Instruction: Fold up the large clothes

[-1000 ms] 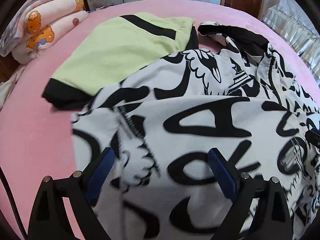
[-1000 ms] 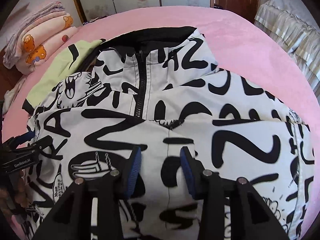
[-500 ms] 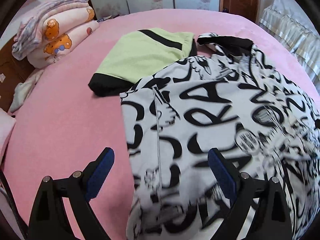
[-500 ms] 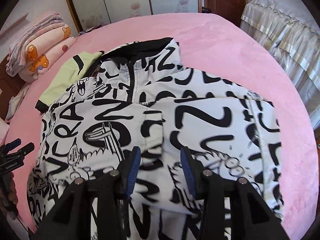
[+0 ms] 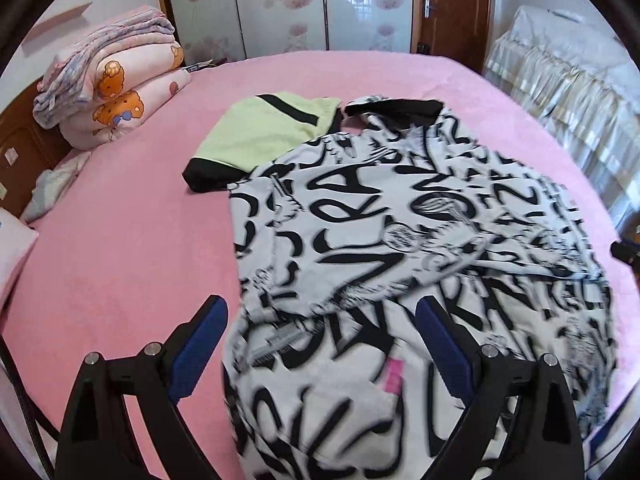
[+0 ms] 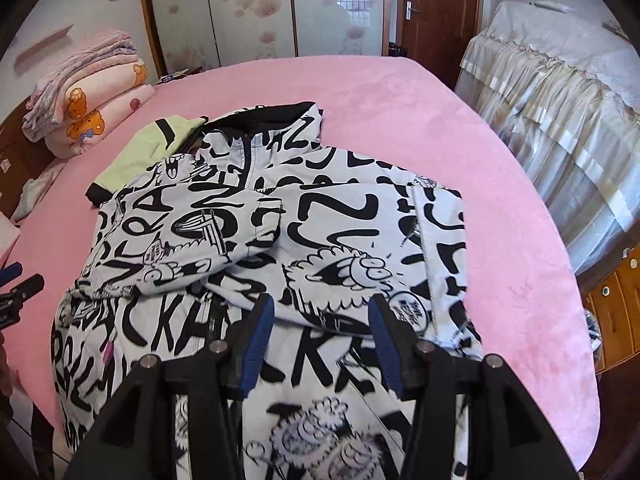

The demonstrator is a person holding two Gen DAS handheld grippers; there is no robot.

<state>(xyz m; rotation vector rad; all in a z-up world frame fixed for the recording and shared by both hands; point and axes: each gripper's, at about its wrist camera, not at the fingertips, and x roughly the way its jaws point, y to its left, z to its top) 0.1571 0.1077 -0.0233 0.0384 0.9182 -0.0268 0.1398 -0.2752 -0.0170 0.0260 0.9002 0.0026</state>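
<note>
Right wrist view: printed jacket [image 6: 280, 232] lies on the pink bed [image 6: 460, 152], both sleeves folded inward. Right hand-held gripper [image 6: 322, 320], just widened, and left hand-held gripper [image 5: 320, 340] hang released above it. Recommend grasping the hem evenly at both corners, then folding toward the collar.

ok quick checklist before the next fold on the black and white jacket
1. Left hand-held gripper free of cloth: ok, jaws wide open, nothing pinched.
2. Right hand-held gripper free: ok, its jaws have just been opening and hold nothing.
3. Both sleeves folded in across the jacket: ok, they lie over the front.
4. Hem on the bed: not ok, the lower part hangs over the near edge.
5. Jacket clear of the green garment: not ok, it overlaps that garment's near edge.
6. Sleeve folds flat: cannot tell, the near cloth is blurred.
</note>
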